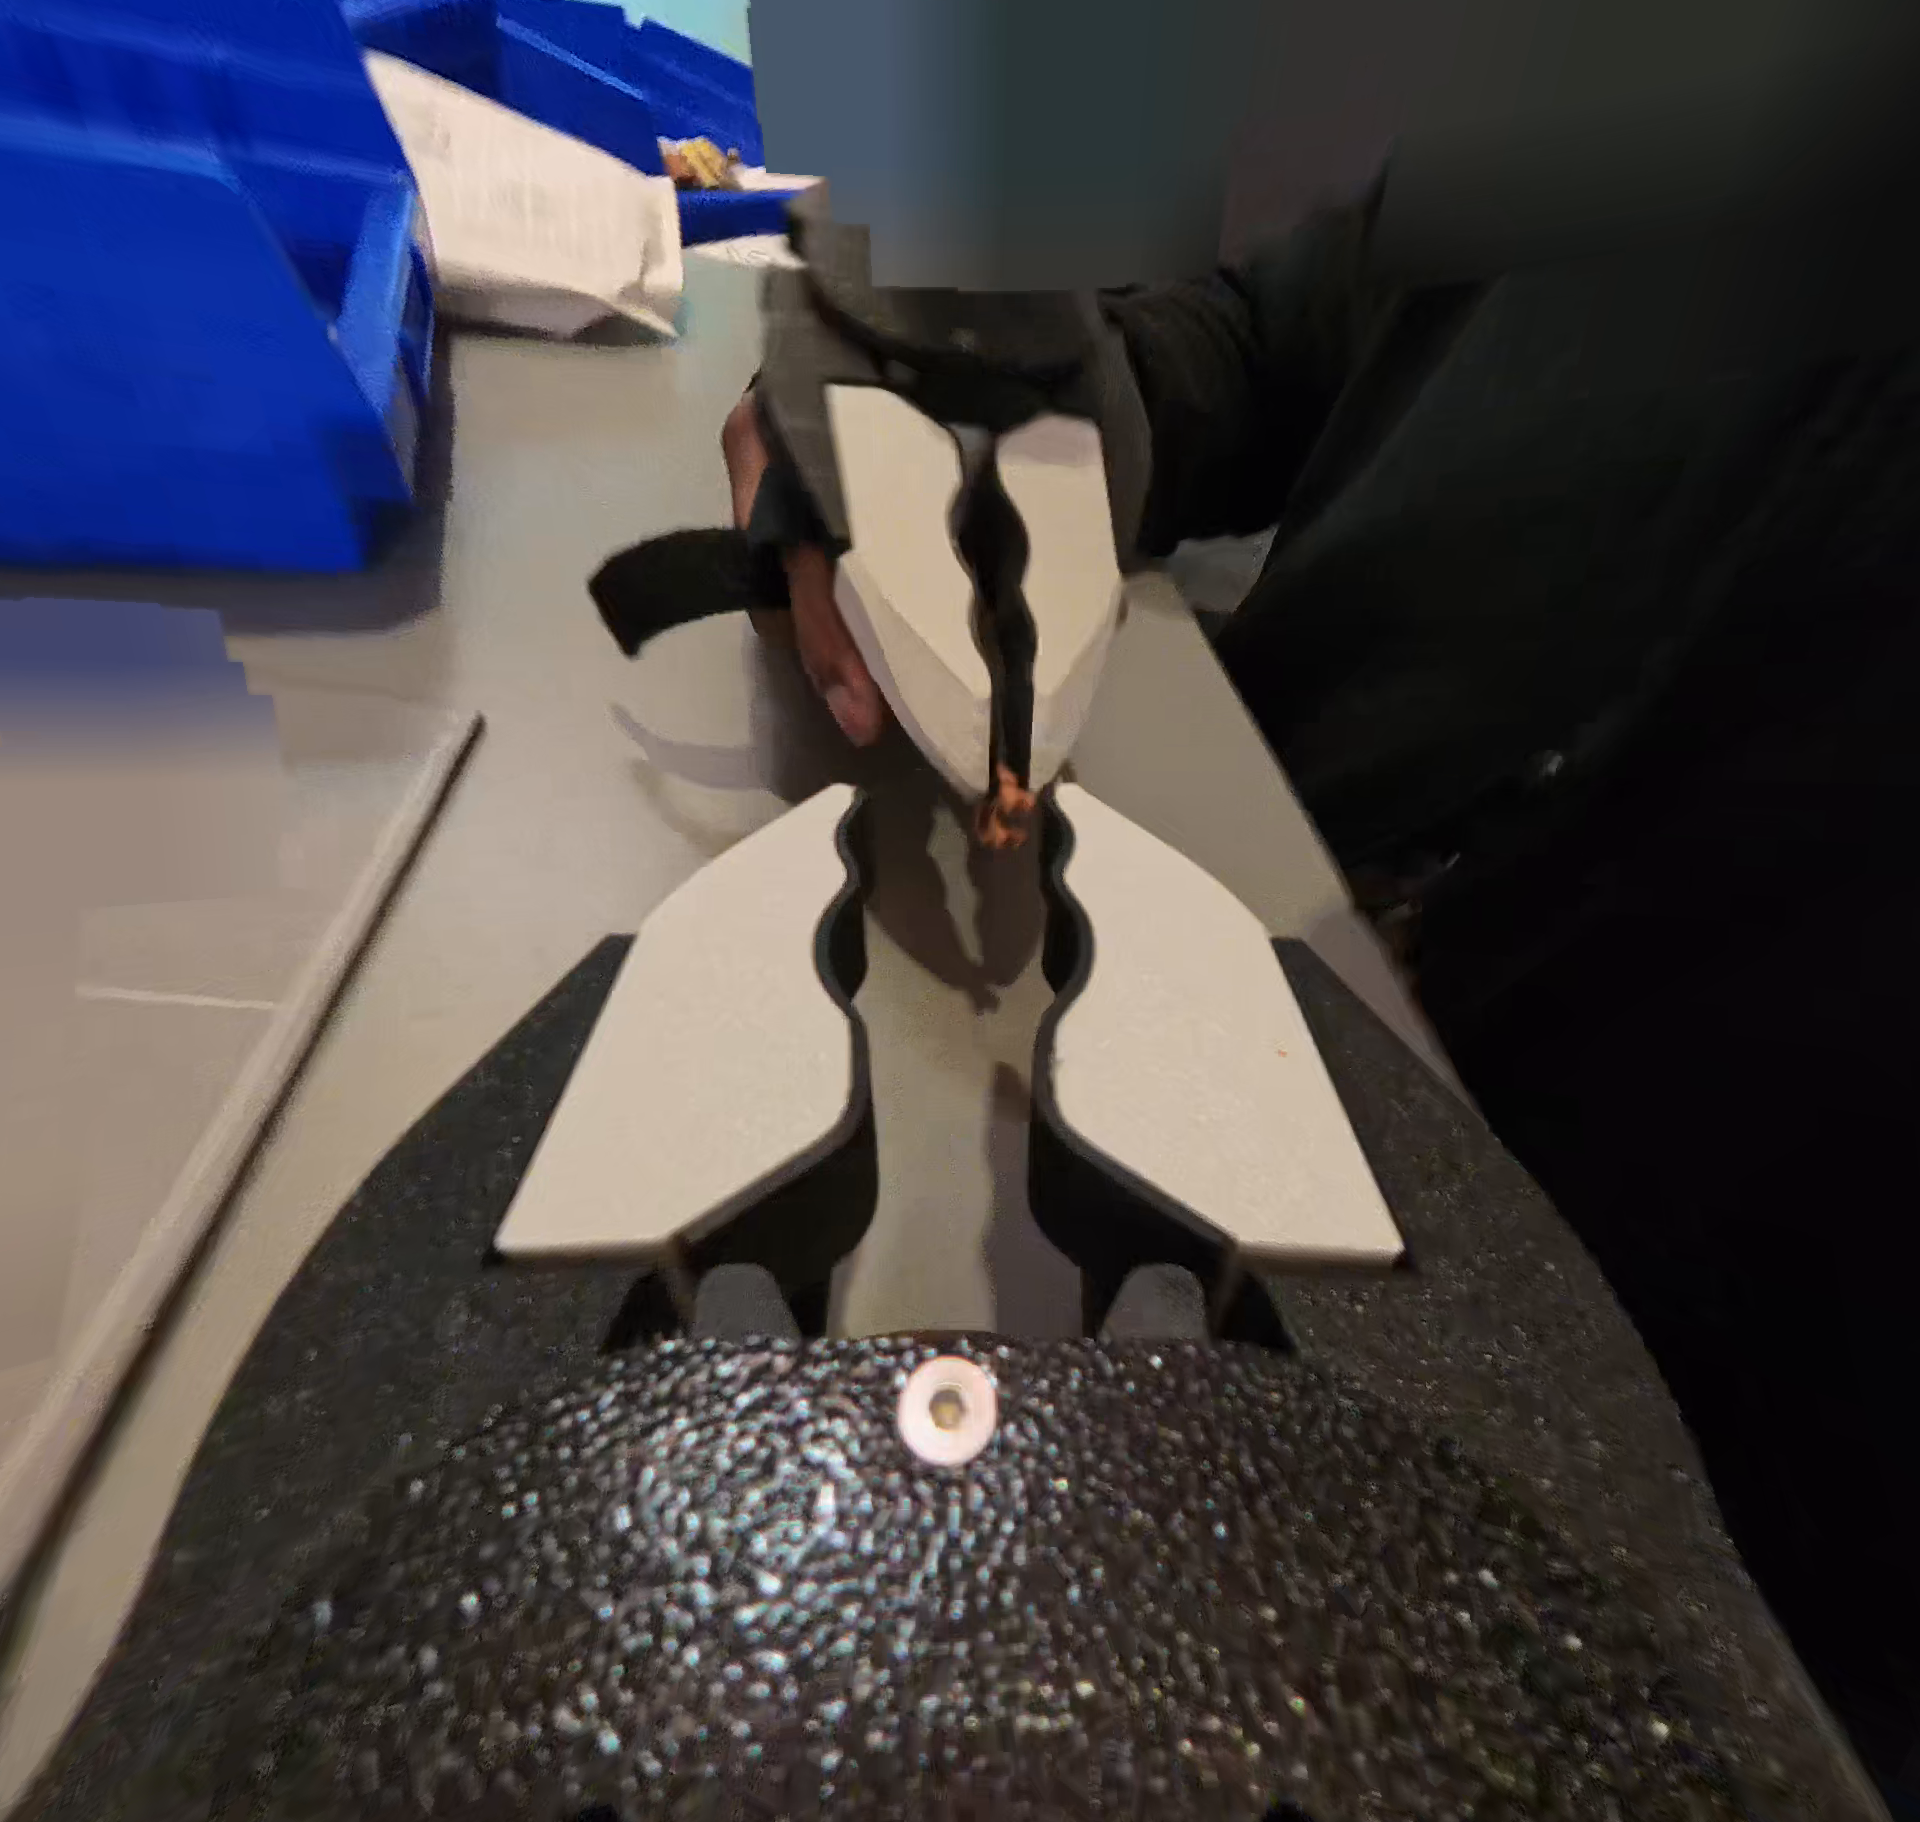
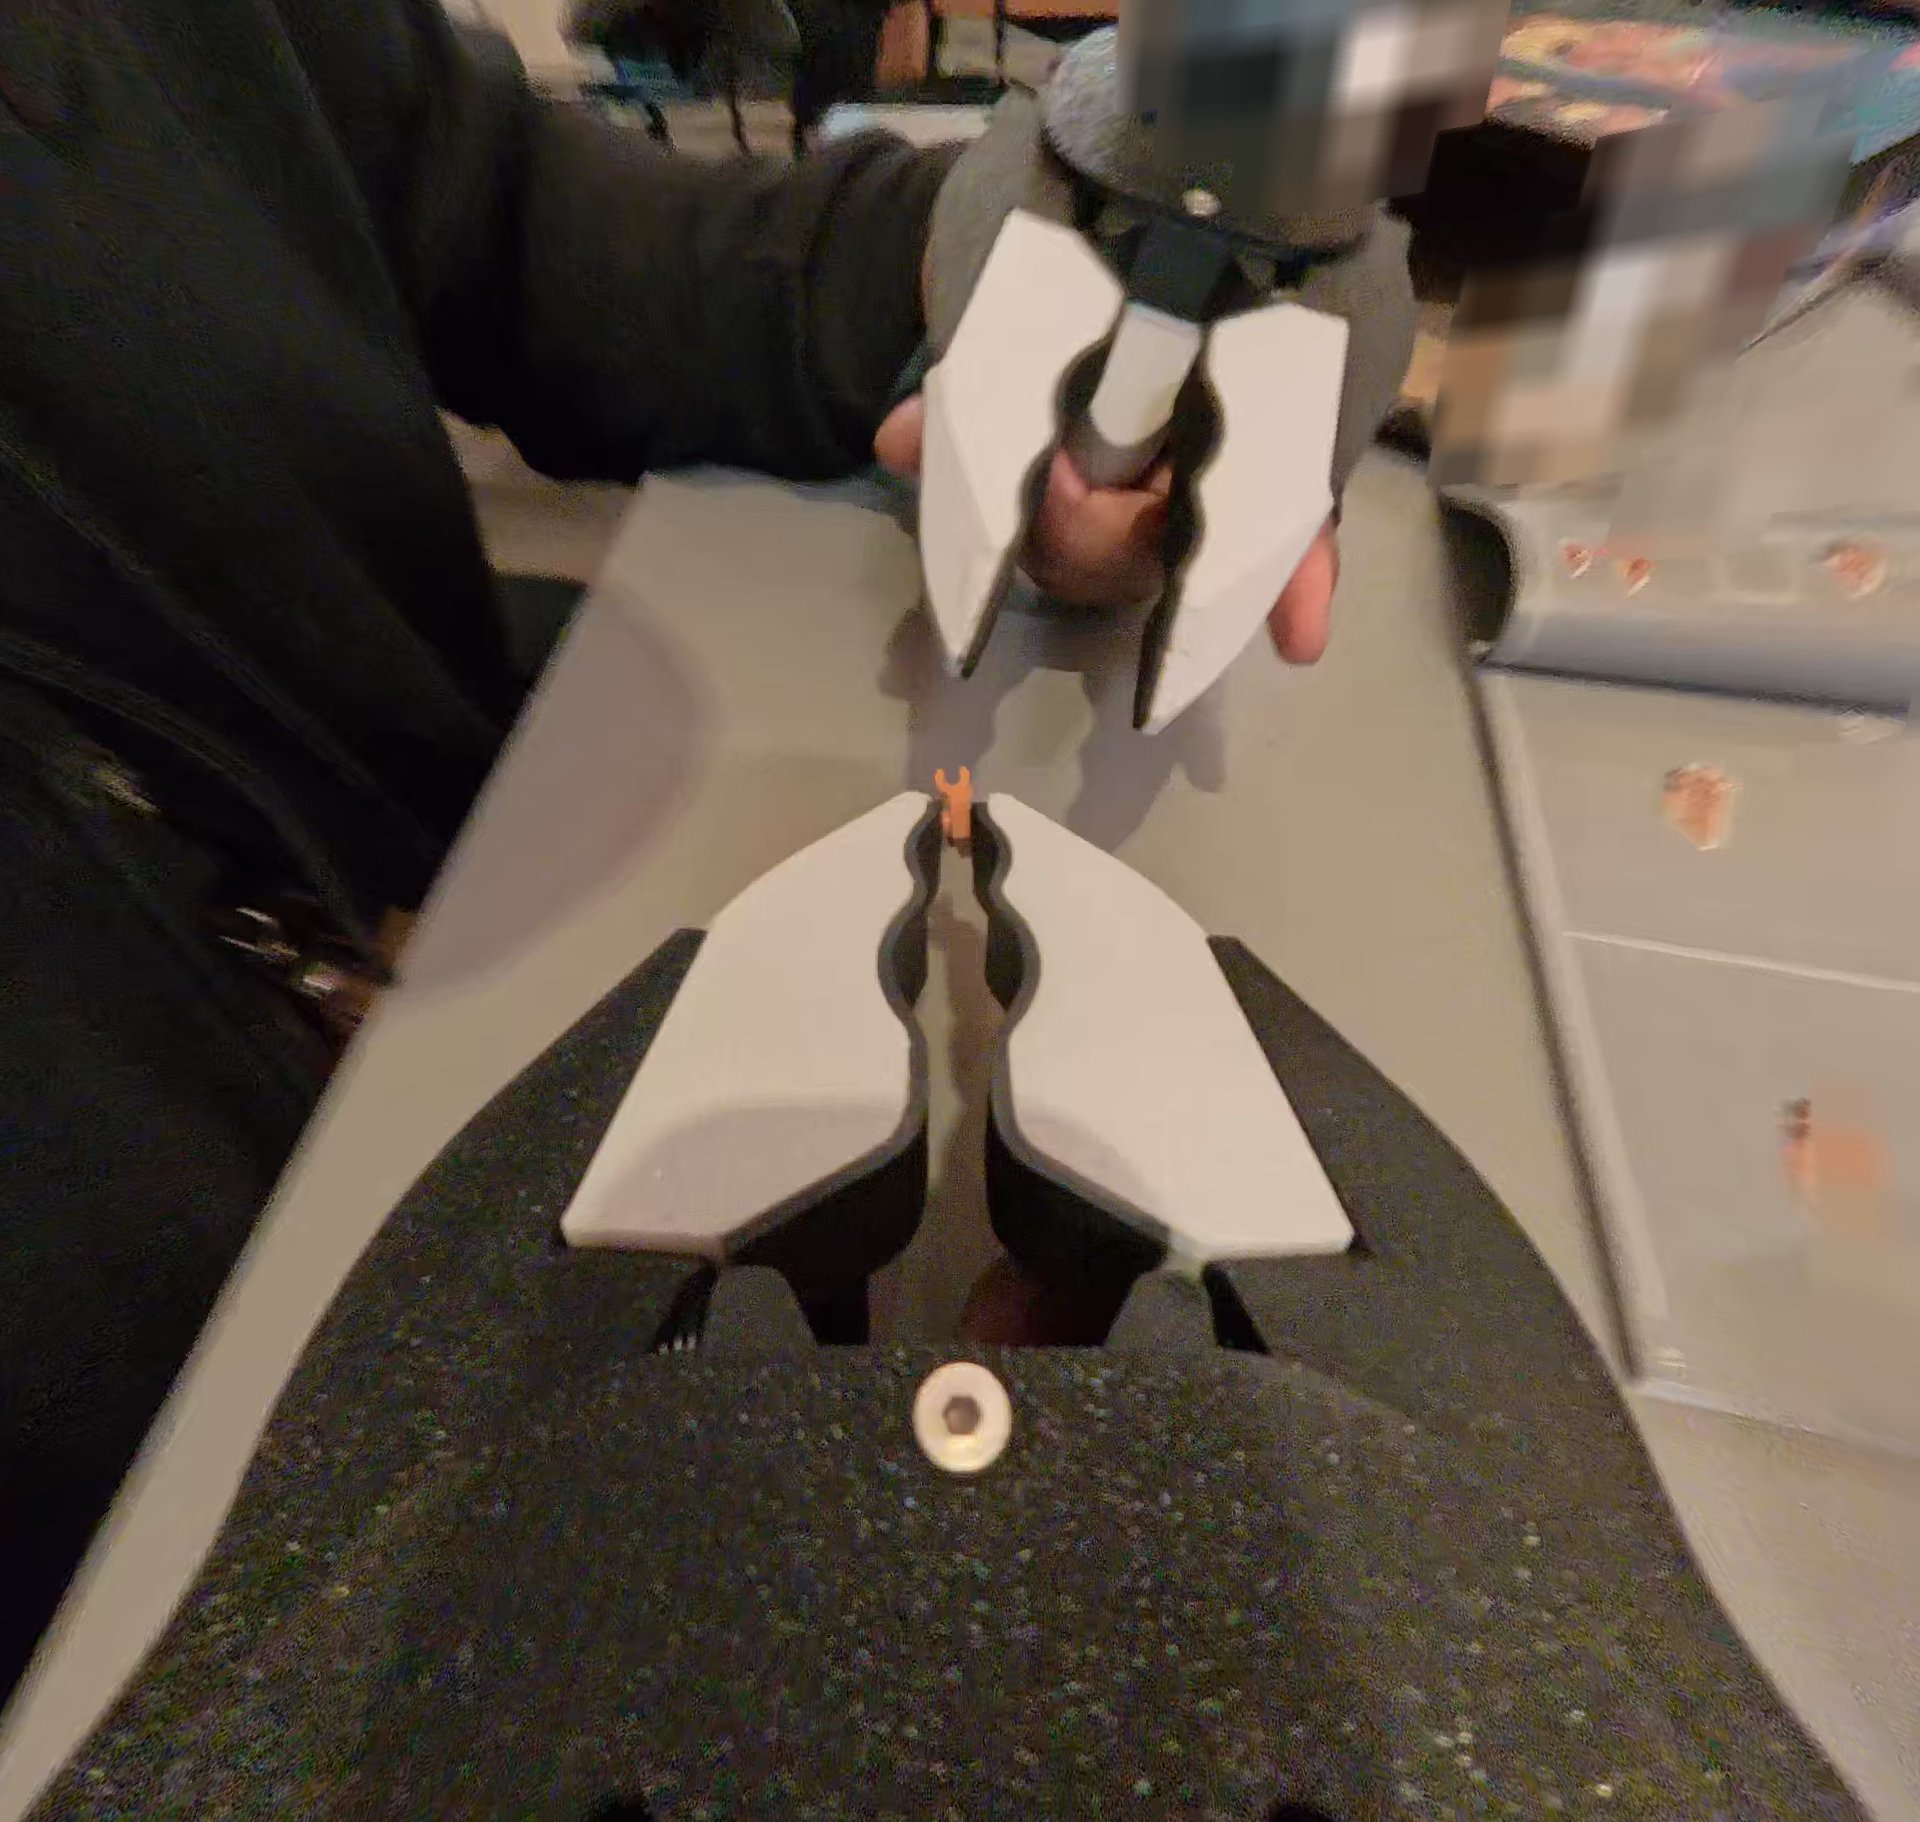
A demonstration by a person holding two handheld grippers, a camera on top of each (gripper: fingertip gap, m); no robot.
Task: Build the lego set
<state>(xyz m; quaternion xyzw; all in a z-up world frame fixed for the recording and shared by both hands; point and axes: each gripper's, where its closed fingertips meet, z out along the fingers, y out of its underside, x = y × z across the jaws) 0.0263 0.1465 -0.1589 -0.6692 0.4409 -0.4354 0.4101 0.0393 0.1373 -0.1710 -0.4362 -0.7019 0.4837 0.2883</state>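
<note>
Bare grey tabletop [image 2: 790, 629] between the two grippers leaves only a narrow lane. Blue bins [image 1: 187, 245] and white paper packets [image 1: 540, 214] crowd the left gripper's far-left side; the grey compartment tray [image 2: 1714, 889] walls off the other side.

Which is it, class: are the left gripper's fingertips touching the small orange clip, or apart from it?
Apart. The right wrist view shows the left gripper open, beyond the orange clip pinched by the right gripper.

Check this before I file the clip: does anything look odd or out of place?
Nothing stands out. The right gripper pinches a tiny orange clip at its jaw tips; the left gripper is open and bare above the grey table.
</note>
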